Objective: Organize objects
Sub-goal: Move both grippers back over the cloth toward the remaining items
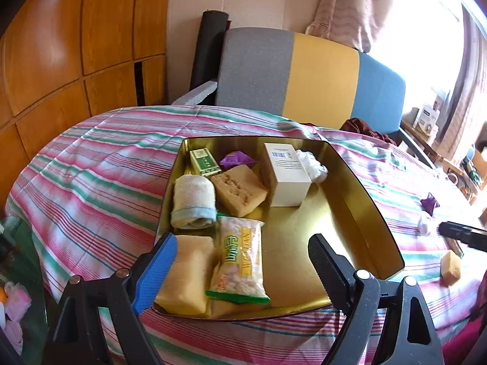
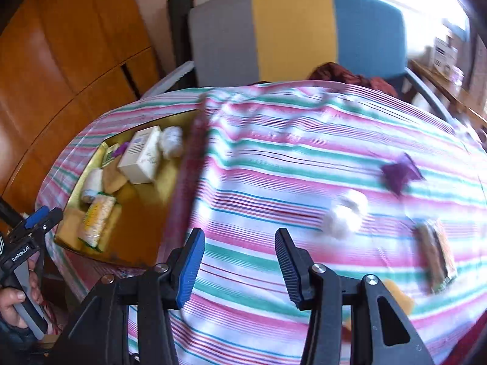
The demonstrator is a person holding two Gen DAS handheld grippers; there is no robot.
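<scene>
Gold and shiny, the tin (image 1: 350,213) sits on the striped surface (image 1: 91,167), right in front of the left claw (image 1: 243,258). That claw is wide apart and holds nothing. Just past its tips lie a snack bag (image 1: 240,261), sponges (image 1: 237,190), a rolled towel (image 1: 193,202) and a white box (image 1: 287,179), all inside the tin. The right claw (image 2: 240,261) is apart too, over the cloth. Ahead of it on its right lie a white ball (image 2: 345,214), a purple candy (image 2: 400,175) and a snack (image 2: 436,257).
</scene>
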